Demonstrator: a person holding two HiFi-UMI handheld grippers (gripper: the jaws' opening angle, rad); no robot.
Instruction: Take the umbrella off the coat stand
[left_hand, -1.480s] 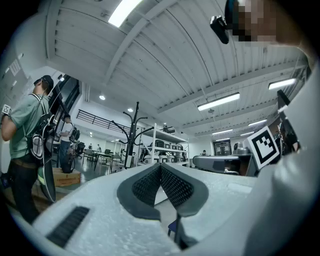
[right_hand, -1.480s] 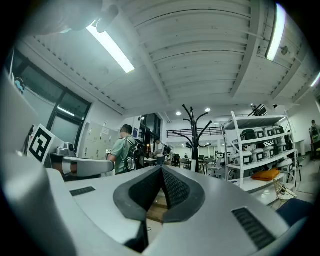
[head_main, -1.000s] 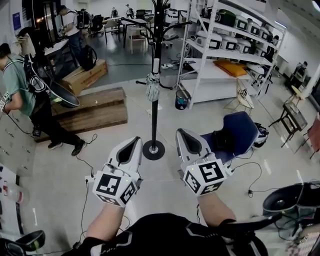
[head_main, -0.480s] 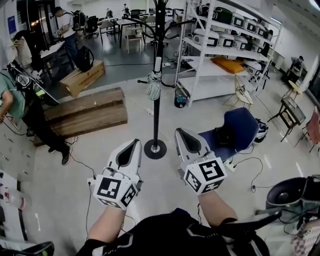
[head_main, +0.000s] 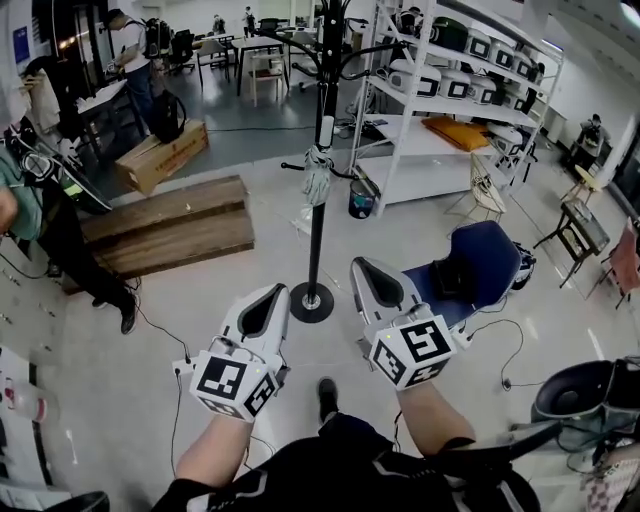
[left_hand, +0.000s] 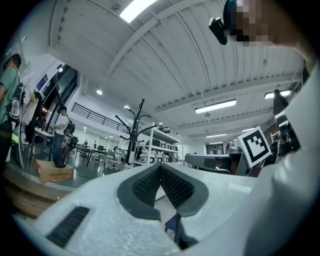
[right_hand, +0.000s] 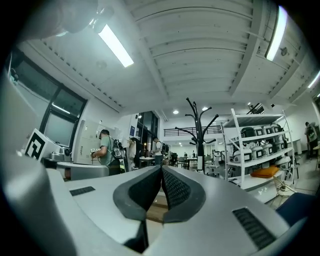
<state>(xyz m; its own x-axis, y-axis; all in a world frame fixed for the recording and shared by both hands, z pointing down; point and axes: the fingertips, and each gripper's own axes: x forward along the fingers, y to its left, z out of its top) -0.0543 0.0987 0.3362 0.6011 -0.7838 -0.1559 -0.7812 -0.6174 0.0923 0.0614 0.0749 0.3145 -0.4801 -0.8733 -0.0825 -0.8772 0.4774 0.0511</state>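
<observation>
A black coat stand (head_main: 319, 230) rises from a round base (head_main: 312, 302) on the floor ahead of me. A folded grey umbrella (head_main: 318, 176) hangs against its pole, about halfway up. Both grippers are held side by side short of the stand, apart from it. The left gripper (head_main: 273, 293) sits left of the base, shut with nothing between its pads. The right gripper (head_main: 361, 266) sits right of the base, also shut and empty. The stand's hooks show far off in the left gripper view (left_hand: 133, 131) and in the right gripper view (right_hand: 199, 131).
A white shelving rack (head_main: 455, 110) with appliances stands right of the stand, with a dark bin (head_main: 362, 198) by it. A blue chair (head_main: 480, 262) is at right, a wooden platform (head_main: 165, 222) and a cardboard box (head_main: 160, 155) at left. A person (head_main: 45, 205) stands far left. Cables lie on the floor.
The stand has drawn a little closer and shifted right in view. Both grippers sit slightly lower in the picture. The person at left has moved further toward the edge.
</observation>
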